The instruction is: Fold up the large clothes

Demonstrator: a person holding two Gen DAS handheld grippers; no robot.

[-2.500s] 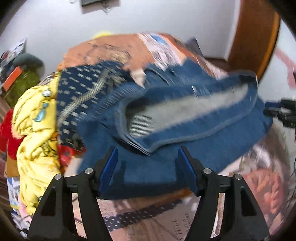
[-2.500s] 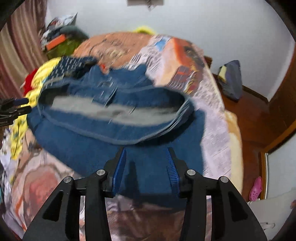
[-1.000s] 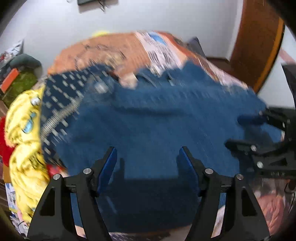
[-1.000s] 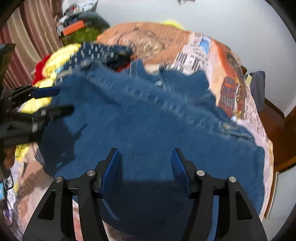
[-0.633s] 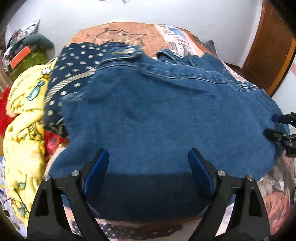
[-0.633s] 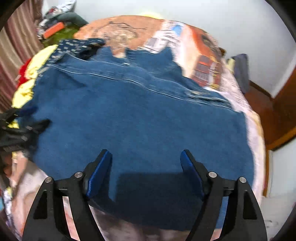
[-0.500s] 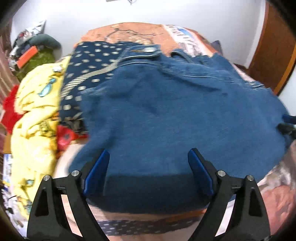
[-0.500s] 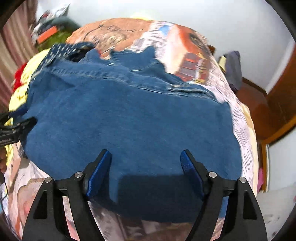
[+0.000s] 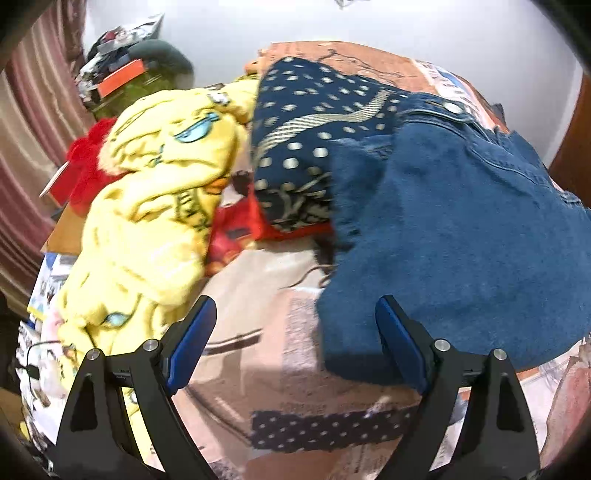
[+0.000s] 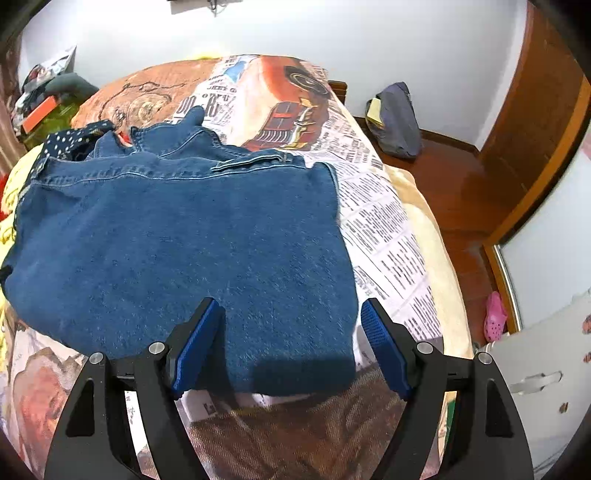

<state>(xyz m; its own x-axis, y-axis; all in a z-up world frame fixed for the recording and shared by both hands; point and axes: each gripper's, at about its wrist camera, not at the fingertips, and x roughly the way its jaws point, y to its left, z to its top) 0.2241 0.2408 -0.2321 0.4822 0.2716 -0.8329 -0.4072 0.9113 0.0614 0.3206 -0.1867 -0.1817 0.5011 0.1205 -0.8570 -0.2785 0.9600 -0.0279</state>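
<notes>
Denim garment (image 10: 184, 236) lies folded flat on bed (image 10: 388, 229); left gripper (image 9: 295, 343) and right gripper (image 10: 291, 339) hover wide open, empty, apparently freed for next fold.

— How was the scene lit?
— Even, bright indoor light was seen on the white wall (image 10: 295, 33). A dark, soft-edged shadow was cast on the denim garment (image 10: 177, 236) just ahead of the right gripper (image 10: 291, 347).

— And the sharpness?
— Motion blur was noted in the left view, strongest on the yellow blanket (image 9: 155, 206) left of the denim garment (image 9: 461, 236). The right view was rendered sharp. Strong fisheye bending and black vignetting were seen at every corner.
</notes>
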